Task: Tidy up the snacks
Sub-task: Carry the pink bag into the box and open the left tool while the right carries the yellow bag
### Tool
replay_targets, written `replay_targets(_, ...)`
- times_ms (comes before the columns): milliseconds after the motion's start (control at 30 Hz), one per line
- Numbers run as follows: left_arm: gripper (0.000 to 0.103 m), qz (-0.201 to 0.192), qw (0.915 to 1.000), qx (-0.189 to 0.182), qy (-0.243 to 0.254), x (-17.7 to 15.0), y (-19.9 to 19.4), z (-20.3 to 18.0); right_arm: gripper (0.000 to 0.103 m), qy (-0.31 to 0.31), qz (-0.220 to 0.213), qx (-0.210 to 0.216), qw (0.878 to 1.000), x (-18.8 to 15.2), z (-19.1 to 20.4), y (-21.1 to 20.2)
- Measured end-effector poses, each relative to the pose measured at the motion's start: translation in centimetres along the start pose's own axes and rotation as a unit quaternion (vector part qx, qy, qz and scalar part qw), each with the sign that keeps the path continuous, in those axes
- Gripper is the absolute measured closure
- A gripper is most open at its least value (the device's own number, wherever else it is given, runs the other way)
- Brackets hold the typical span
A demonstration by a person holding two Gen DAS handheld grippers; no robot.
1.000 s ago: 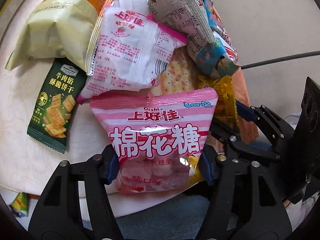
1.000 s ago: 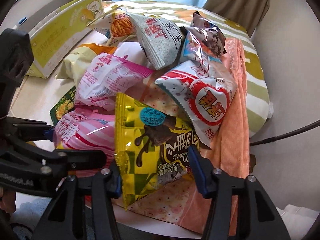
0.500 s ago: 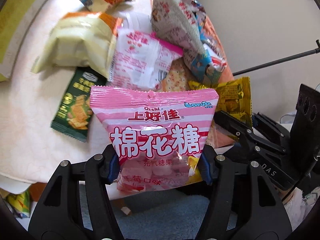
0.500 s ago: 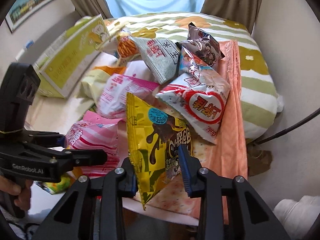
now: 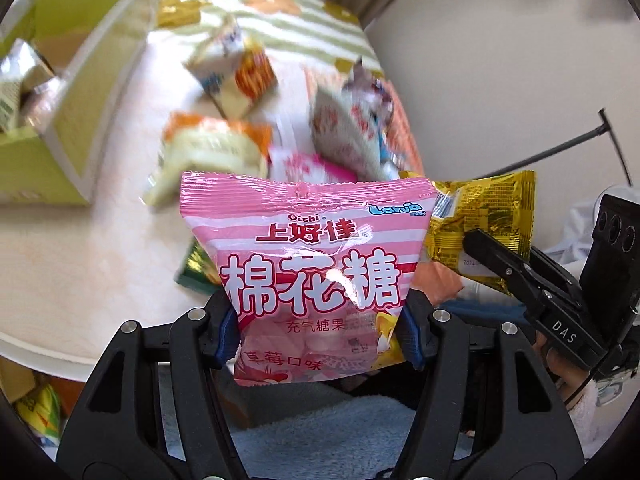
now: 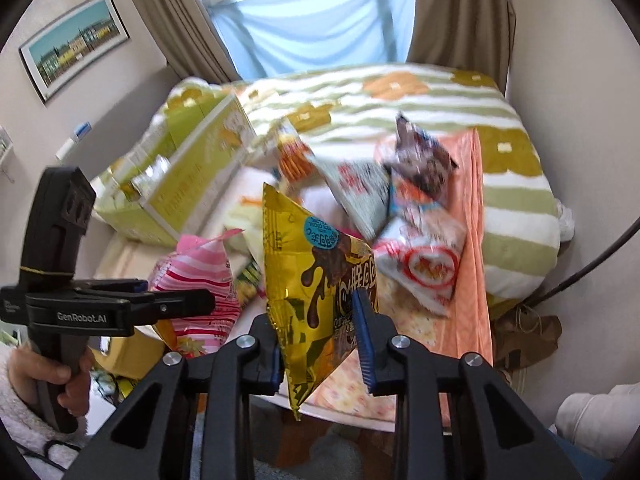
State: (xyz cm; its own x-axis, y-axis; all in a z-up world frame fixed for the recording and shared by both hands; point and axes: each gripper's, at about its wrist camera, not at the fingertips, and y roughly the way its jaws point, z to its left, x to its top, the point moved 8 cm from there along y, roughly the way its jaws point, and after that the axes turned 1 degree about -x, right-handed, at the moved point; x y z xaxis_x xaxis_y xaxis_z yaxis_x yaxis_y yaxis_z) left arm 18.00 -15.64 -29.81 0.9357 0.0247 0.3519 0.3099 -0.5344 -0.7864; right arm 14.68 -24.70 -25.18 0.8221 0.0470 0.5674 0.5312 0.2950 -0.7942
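1. above the round table [image 5: 60,280], the left gripper [image 5: 320,336] has its blue pads clamped on the lower sides of a pink marshmallow bag [image 5: 308,264], which stands upright between the fingers with its crimped top edge uppermost.
2. off to that bag's right, the right gripper [image 6: 320,340] has its fingers drawn close together, pinching a yellow chocolate snack bag [image 6: 316,280]; the bag is creased and tilted, one corner pointing up and another hanging below the pads.
3. both held bags are clear of the table, side by side and near each other; in the left wrist view the yellow bag shows just past the pink bag's right edge.
4. beyond them a blurred heap of snack packets [image 6: 384,208] lies on the table, partly on an orange cloth [image 6: 468,272].
5. a green cardboard box [image 6: 188,184] stands open at the table's left side, with a few packets inside it.
6. behind the table is a green striped blanket [image 6: 512,208], then a window with brown curtains [image 6: 456,12].
7. a hand [image 6: 36,376] in a fuzzy white sleeve grips the left gripper's handle.
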Motion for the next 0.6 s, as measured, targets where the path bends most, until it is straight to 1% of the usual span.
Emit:
replay_targets(133,0.044,-0.034,0.9994,0.000,0.008,2.8,-4.2,1.4,0.076,-0.007,-0.034,0.011,0.999,3.1,2.5,-1.5)
replay_targets(200,0.044,-0.053,0.9985,0.009,0.015,4.7,-6.6,2.9,0.076,-0.012,-0.047,0.017,0.999,4.6,3.8,-1.8)
replay_targets(300,0.044,-0.074,0.9968,0.023,0.018,7.5,-9.9,5.5,0.076,-0.026,-0.068,0.029,0.997,7.7,7.0,-1.6)
replay_targets(467,0.044,-0.099,0.9940,0.044,0.015,12.7,-14.2,11.2,0.076,-0.035,-0.093,0.058,0.993,12.4,12.4,0.1)
replay_targets(500,0.044,-0.101,0.9936,0.047,0.015,13.5,-14.8,12.1,0.076,-0.035,-0.095,0.061,0.993,12.9,13.0,0.5)
replay_targets(600,0.044,-0.103,0.9927,0.060,0.017,16.4,-16.5,15.6,0.076,-0.038,-0.102,0.076,0.991,15.9,16.6,2.4)
